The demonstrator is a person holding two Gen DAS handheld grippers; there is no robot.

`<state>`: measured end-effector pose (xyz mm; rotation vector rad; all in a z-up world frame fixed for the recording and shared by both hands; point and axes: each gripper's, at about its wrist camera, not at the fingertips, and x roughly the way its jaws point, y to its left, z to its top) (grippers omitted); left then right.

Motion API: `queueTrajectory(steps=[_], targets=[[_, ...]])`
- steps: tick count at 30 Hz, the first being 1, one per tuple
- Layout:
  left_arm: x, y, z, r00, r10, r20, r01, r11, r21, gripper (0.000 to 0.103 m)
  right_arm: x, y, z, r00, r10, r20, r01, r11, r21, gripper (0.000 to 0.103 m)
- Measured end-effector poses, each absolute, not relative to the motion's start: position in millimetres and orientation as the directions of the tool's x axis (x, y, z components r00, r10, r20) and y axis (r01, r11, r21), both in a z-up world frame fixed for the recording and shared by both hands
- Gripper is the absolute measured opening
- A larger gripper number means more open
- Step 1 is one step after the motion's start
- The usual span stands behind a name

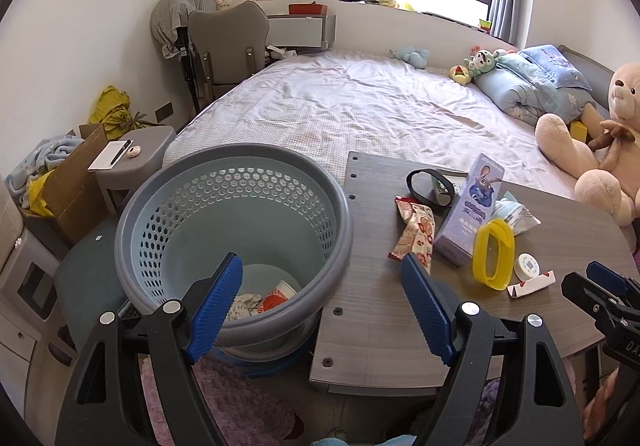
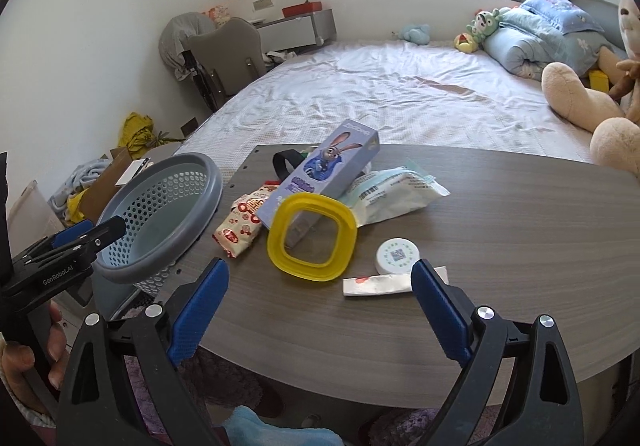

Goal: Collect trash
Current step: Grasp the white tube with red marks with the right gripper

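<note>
A grey-rimmed, pale blue trash basket [image 1: 236, 213] [image 2: 160, 213] stands at the wooden table's [image 1: 380, 310] [image 2: 500, 254] left end, with paper scraps and a cup at its bottom. On the table lie a red-and-white snack wrapper [image 1: 414, 234] [image 2: 240, 224], a purple rabbit box [image 1: 468, 205] [image 2: 320, 173], a yellow square lid ring [image 1: 493, 254] [image 2: 312, 238], a white round cap [image 1: 528, 266] [image 2: 398, 256], a small crumpled wrapper [image 1: 532, 284] [image 2: 380, 284] and a wipes pack [image 2: 394, 189]. My left gripper [image 1: 320, 266] is open over the basket's near rim. My right gripper [image 2: 320, 274] is open above the table's near edge, empty.
A black band [image 1: 430, 187] lies behind the box. Beyond the table is a bed [image 1: 340, 101] with plush toys and a large teddy bear [image 1: 600, 149]. A stool with a notepad [image 1: 132, 153], a cardboard box and a chair stand at left.
</note>
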<state>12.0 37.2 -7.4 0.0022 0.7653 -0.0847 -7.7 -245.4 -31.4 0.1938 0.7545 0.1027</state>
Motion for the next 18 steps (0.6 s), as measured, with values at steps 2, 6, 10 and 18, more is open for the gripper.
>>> queueTrajectory(steps=[2, 6, 10, 18], targets=[[12.6, 28.4, -8.3, 0.713, -0.087, -0.696, 0.095, 0.995, -0.027, 0.078, -11.2, -259.0, -34.9, 0.724, 0.144, -0.674, 0.005, 0.977, 0.214, 0.091], [13.0, 9.9, -12.1, 0.702, -0.097, -0.705, 0.123, 0.992, -0.014, 0.078, -13.2, -278.9, -44.6, 0.715, 0.128, -0.688, 0.044, 0.973, 0.228, 0.091], [16.0, -2.7, -17.2, 0.688, -0.105, -0.718, 0.138, 0.99, -0.013, 0.078, -11.2, -287.0, -56.5, 0.695, 0.127, -0.707, 0.053, 0.972, 0.228, 0.091], [19.0, -18.2, -28.3, 0.666, -0.099, -0.739, 0.155, 0.988, 0.007, 0.078, -0.4, -281.4, -81.4, 0.646, 0.141, -0.75, 0.031, 0.977, 0.211, 0.091]])
